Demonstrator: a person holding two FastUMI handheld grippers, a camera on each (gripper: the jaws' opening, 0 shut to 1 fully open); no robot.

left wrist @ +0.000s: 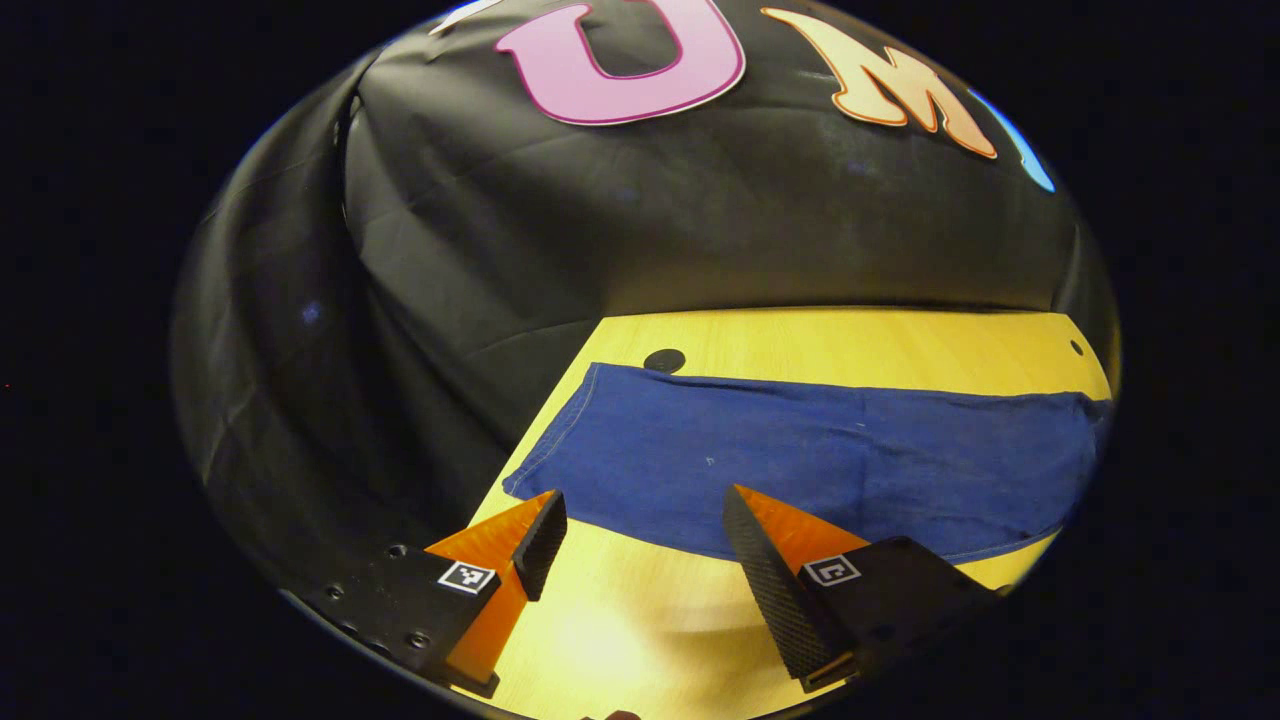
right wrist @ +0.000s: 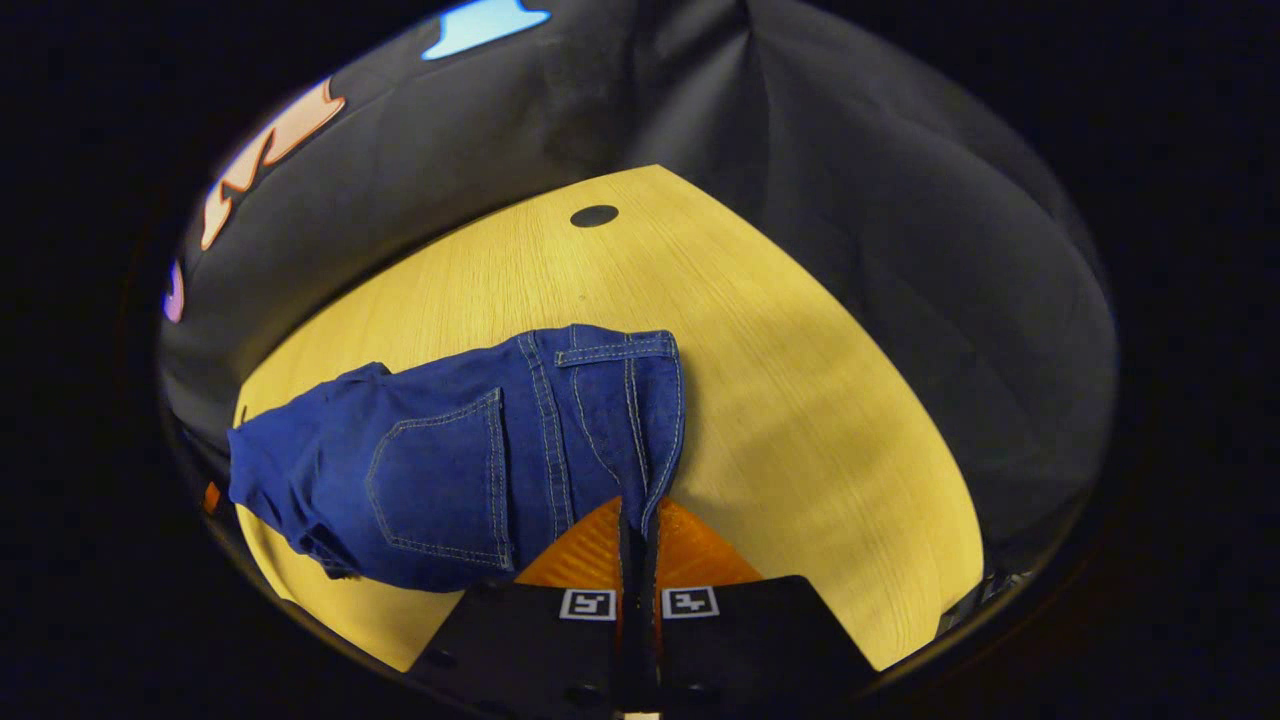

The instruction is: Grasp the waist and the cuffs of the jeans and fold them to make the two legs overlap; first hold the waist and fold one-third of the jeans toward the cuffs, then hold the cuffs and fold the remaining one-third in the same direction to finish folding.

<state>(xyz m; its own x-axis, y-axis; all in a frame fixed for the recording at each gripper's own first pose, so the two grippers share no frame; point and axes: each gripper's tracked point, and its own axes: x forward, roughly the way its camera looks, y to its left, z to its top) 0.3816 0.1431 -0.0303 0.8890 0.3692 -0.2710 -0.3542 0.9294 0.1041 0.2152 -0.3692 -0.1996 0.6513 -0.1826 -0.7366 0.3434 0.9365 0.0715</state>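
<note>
Blue jeans (left wrist: 800, 460) lie flat across the wooden table (left wrist: 620, 620) in the left gripper view, legs overlapped, with the cuff end (left wrist: 550, 440) at the left. My left gripper (left wrist: 640, 500) is open just above the near edge of the legs by the cuffs, nothing between its fingers. In the right gripper view, the waist end of the jeans (right wrist: 450, 470) shows a back pocket (right wrist: 440, 480) and the waistband (right wrist: 660, 420). My right gripper (right wrist: 637, 510) is shut on the near corner of the waistband.
A dark round hole (left wrist: 664, 360) sits in the tabletop beyond the cuffs, and another hole (right wrist: 594, 215) lies far behind the waist. Bare wood (right wrist: 800, 400) stretches right of the waist. Black cloth walls close in around the table edges.
</note>
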